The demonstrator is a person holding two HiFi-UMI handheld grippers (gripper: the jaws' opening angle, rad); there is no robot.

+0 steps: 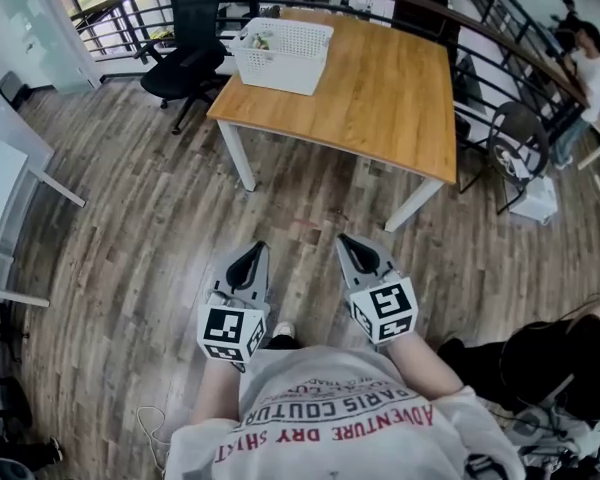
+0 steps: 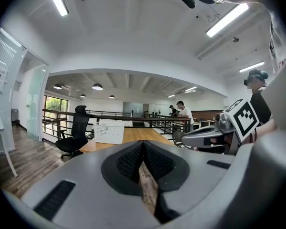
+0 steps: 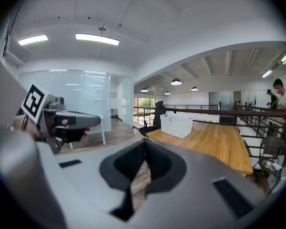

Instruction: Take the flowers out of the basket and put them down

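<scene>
Both tools are held low and close to the body over the wooden floor (image 1: 130, 228), and nothing is in hand. The left gripper (image 1: 252, 258) has its 2 dark pads pressed together with nothing between them, and the right gripper (image 1: 352, 246) is the same, jaws closed tip to tip and empty. The target is well ahead: the white basket (image 1: 280, 56) sits on the far left corner of the table (image 1: 380, 98), right beside the black office chair (image 1: 190, 48). Something green and pale shows over its rim, presumably the flowers (image 1: 263, 40) (too small from here to make out stems or which way their long axis runs). The relation that matters is this: the basket is well apart from both sets of fingers, with open floor and most of the tabletop between. From the head view it lies closer to the left gripper's line than the right's, so I'd judge the left hand slightly nearer. The 2 grippers toe in towards each other. In the left gripper view the basket (image 2: 109, 131) sits left of where the jaws meet, and in the right gripper view the basket (image 3: 176, 126) sits right of them. So neither tool is aimed at it. The task looks not yet started: the coming move calls for walking up to that corner, opening a jaw and coming down from above into the basket.
</scene>
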